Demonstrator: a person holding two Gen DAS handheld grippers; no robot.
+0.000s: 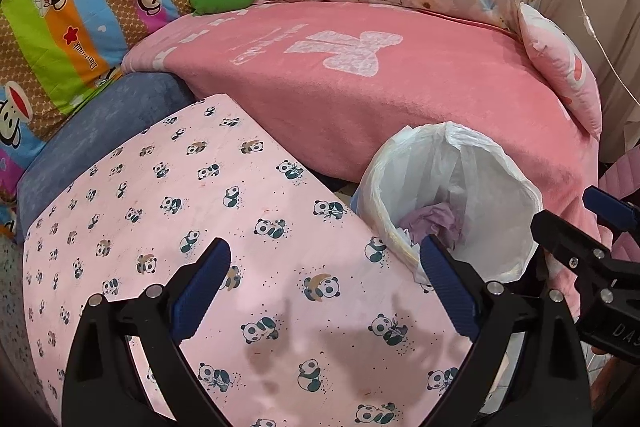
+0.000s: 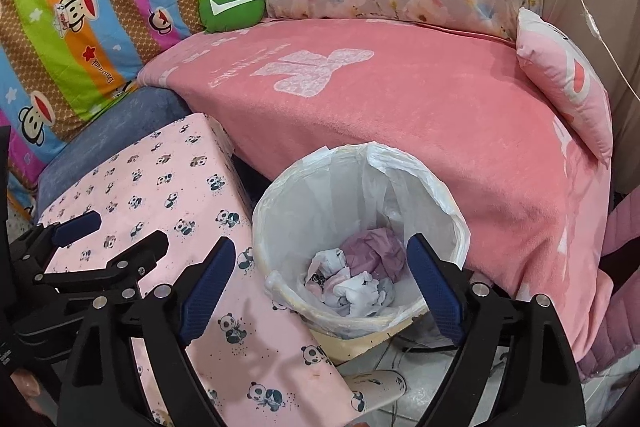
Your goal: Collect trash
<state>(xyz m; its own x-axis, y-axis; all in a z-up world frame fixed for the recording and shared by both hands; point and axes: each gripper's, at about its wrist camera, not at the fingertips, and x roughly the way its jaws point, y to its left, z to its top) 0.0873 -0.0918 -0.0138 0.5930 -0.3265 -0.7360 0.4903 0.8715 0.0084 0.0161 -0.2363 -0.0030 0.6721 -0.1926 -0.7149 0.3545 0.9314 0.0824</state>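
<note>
Here both grippers stand wide and empty. The right gripper (image 2: 320, 279) has its blue pads spread to either side of the mouth of the bin (image 2: 360, 315), with nothing pinched between them; the left gripper (image 1: 326, 283) is spread as wide over the panda cloth (image 1: 160, 211), which covers a low table or stool, and it too holds nothing.

The trash (image 2: 356, 275) lies straight ahead of and below the right fingers, at the bottom of the white liner (image 2: 400, 167): crumpled white paper toward the near side, a purple wad behind it. From the left fingers the bin lies off to the right, past the table's right edge, so the right hand is much the nearer to it. The bin stands on the floor between that edge and the pink blanket (image 2: 440, 99) draped over the sofa.

The right wrist view looks down into the bin and shows both sorts of paper. The left wrist view sees only the purple wad (image 1: 434, 223) over the rim (image 1: 384, 227), but it shows the table top broadly, with no scrap visible on the cloth. Judging by that, little or nothing seems left to gather there.
</note>
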